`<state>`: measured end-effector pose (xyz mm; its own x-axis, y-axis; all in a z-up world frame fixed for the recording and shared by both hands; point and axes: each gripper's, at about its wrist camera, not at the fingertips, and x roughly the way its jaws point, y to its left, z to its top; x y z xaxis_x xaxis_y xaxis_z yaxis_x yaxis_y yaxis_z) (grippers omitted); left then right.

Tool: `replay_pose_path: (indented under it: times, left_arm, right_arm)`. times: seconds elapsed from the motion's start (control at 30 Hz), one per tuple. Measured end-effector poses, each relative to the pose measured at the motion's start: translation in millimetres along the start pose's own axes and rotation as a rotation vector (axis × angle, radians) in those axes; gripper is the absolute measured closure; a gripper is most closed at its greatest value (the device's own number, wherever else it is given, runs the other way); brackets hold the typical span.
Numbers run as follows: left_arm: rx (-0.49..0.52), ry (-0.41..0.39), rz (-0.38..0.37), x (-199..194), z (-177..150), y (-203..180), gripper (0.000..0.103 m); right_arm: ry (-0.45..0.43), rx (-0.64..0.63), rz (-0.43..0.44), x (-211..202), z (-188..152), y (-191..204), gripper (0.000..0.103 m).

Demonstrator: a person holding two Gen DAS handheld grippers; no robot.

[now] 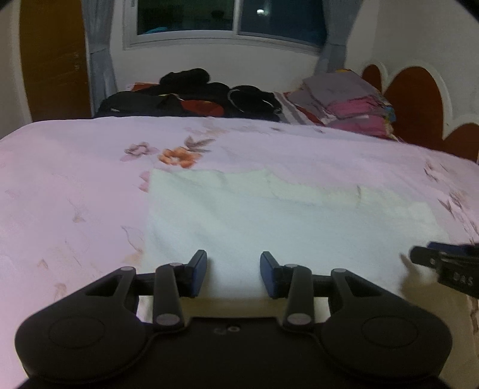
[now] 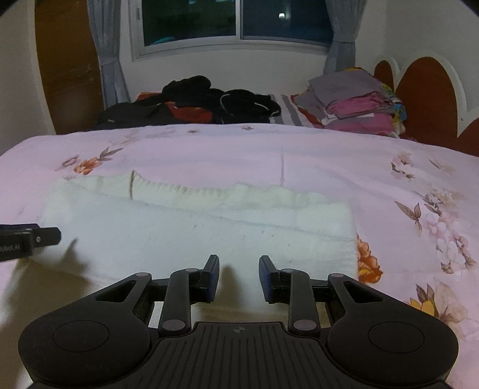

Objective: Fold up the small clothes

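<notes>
The left claw (image 1: 233,273) has its blue-padded fingers (image 1: 199,269) spread apart with nothing between them, poised over the near edge of a folded white garment (image 1: 269,227). The right claw (image 2: 239,276) is likewise parted and empty, hovering at the near edge of the same white garment (image 2: 209,233). Each claw shows at the edge of the other's view: the right one juts in at the far right of the left wrist view, the left one at the far left of the right wrist view, both just beside the cloth's near corners.

The garment lies flat on a bed covered by a pink floral sheet (image 2: 314,155). Bare sheet runs all around it, wide to the left, to the right and beyond its far edge, so nothing sits close to the cloth.

At the far end of the bed, well apart from the garment, a heap of dark clothes (image 2: 209,101) lies to the left and a stack of folded grey and pink clothes (image 2: 353,104) to the right, against a red headboard (image 2: 428,98). Behind them are a window (image 2: 236,24) with grey curtains and a brown door (image 2: 66,68).

The garment's long axis runs left to right across both views. Its ribbed edge (image 2: 191,191) faces the far end of the bed, with folded layers stepping back toward it.
</notes>
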<state>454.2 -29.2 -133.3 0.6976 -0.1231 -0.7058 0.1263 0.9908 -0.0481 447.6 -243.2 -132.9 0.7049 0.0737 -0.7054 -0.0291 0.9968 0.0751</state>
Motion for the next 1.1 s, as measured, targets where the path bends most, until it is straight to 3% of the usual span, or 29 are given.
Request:
replay_pose_path:
  times: [0.17, 0.33, 0.57, 0.87, 1.1]
  left_arm:
    - [0.029, 0.028, 0.024, 12.1, -11.6, -2.6, 0.062]
    - [0.031, 0.026, 0.029, 15.5, -14.5, 2.5, 0.062]
    - [0.014, 0.04, 0.031, 13.8, -10.6, 3.5, 0.062]
    - [-0.024, -0.006, 0.06, 29.0, 18.2, 14.1, 0.064]
    - [0.006, -0.025, 0.076, 61.6, 36.5, 14.3, 0.062]
  right_arm:
    - [0.012, -0.002, -0.014, 0.6, -8.1, -4.1, 0.074]
    - [0.042, 0.003, -0.103, 11.0, -12.2, -28.3, 0.074]
    - [0.049, 0.025, -0.137, 8.8, -11.1, -51.6, 0.074]
    - [-0.014, 0.099, -0.11, 8.0, 13.8, -65.2, 0.074]
    - [-0.009, 0.067, -0.047, 23.7, 21.7, -37.8, 0.074]
